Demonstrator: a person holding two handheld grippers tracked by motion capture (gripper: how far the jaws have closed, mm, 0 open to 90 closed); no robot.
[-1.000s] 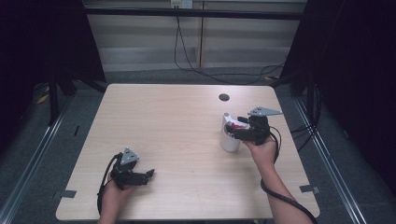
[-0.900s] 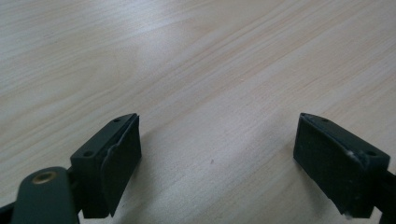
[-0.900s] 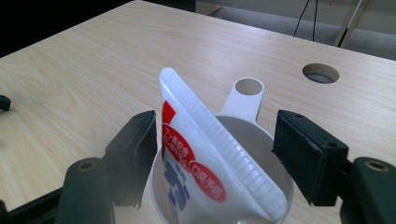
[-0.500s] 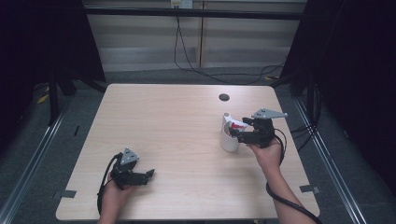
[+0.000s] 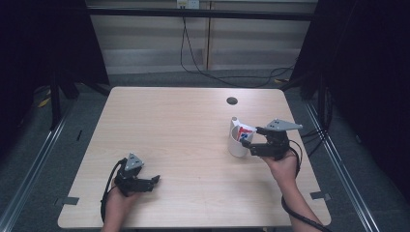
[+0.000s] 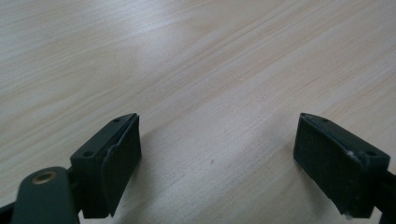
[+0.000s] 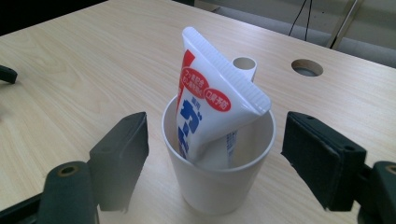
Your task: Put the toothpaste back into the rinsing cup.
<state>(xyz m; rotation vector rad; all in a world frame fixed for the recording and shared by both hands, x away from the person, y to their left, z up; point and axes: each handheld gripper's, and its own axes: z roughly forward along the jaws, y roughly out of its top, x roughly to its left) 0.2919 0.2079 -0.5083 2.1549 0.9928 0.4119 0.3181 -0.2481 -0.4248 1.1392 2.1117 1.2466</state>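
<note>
A white cup (image 5: 236,145) (image 7: 219,182) stands upright on the right half of the wooden table (image 5: 183,130). A white toothpaste tube (image 5: 245,134) (image 7: 205,107) with red and blue print leans inside it, crimped end up. My right gripper (image 5: 251,146) (image 7: 217,130) points at the cup from the right. Its jaws have just been opening and stand wide on either side of the cup without touching it. My left gripper (image 5: 153,181) (image 6: 217,135) rests low over the near left of the table, open, with bare wood between its fingers.
A short white tubular piece (image 7: 244,65) rises behind the cup's far rim. A round cable hole (image 5: 232,100) (image 7: 307,67) lies in the table beyond the cup. Dark floor and metal rails surround the table.
My right gripper has drawn back to the right and a little nearer the front edge, away from the cup. Cup, tube and left gripper have stayed put.
</note>
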